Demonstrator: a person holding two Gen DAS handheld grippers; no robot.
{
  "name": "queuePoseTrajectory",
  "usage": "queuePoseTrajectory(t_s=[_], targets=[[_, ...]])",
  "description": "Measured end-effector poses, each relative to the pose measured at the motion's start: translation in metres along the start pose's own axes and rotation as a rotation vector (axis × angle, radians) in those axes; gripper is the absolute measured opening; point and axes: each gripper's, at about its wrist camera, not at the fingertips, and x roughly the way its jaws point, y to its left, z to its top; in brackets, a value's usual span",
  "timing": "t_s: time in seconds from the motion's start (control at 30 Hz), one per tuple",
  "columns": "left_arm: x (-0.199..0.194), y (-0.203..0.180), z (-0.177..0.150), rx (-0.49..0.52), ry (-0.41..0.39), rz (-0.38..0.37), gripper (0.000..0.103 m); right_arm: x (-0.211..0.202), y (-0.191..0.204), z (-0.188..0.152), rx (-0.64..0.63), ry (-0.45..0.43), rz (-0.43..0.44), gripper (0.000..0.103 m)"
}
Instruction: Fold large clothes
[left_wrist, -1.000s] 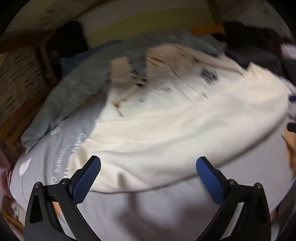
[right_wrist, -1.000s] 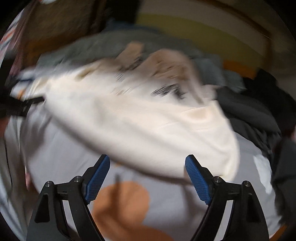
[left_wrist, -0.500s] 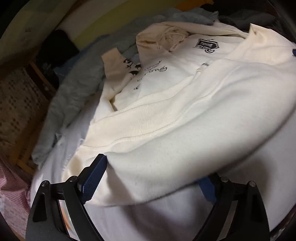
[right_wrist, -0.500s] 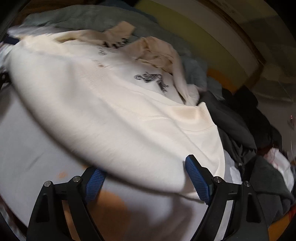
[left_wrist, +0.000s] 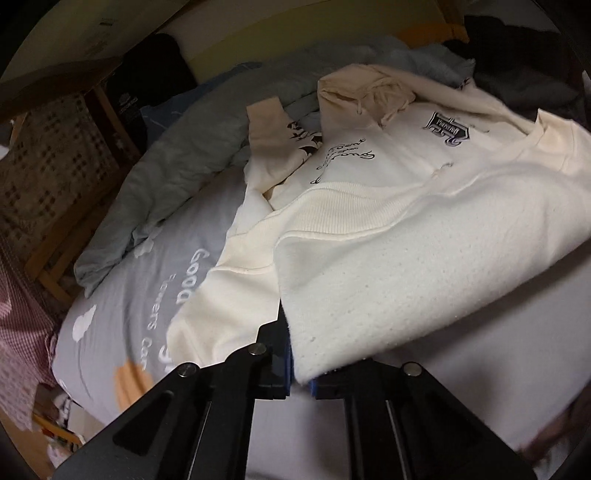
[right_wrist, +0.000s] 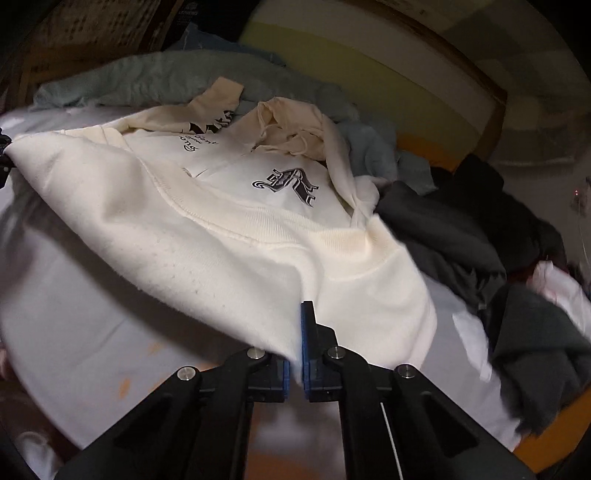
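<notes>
Cream hoodie (left_wrist: 424, 229) is hanging from my left gripper (left_wrist: 295, 373) and right gripper (right_wrist: 295, 369), both pinching its near edge, and thin bites could be slipping off.

Hoodie (left_wrist: 388, 221) on bedsheet (left_wrist: 147, 295), clothes pile (right_wrist: 480, 229) behind.

Dark clothes pile (right_wrist: 461, 229) crowding right (bedside)

Left gripper (left_wrist: 295, 354) fingertips buried under cream hoodie (left_wrist: 406, 258) hem; blue pads mostly hidden
Right gripper (right_wrist: 297, 343) left pad covered by hem
Bedsheet lettering (left_wrist: 184, 288) partly hidden by hoodie at 9 o'clock
Dark clothes pile (right_wrist: 480, 240) at 3 o'clock blurred, items indistinguishable
Chest print wording too small to read
</notes>
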Motion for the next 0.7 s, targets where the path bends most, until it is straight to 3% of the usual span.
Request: queuePoseTrajectory(t_s=[0.17, 0.33, 0.53, 0.7], targets=[[-0.047, 0.010, -0.024, 0.048, 0.017, -0.029, 0.007, -0.049, -0.005, -0.017, 0.022, 0.011, 0.064, 0.005], [-0.043, 0.016, -0.032, 0.053, 0.061, -0.046, 0.013, -0.071, -0.004, -0.021, 0.004, 0.019, 0.092, 0.005], [-0.039, 0.012, -0.004, 0.065, 0.025, 0.005, 0.014, -0.049, -0.016, 0.005, 0.049, 0.021, 0.097, 0.005], [-0.013, 0.025, 0.054, 0.100, -0.008, 0.022, 0.015, -0.031, -0.033, 0.051, 0.024, -0.038, 0.074, 0.005]])
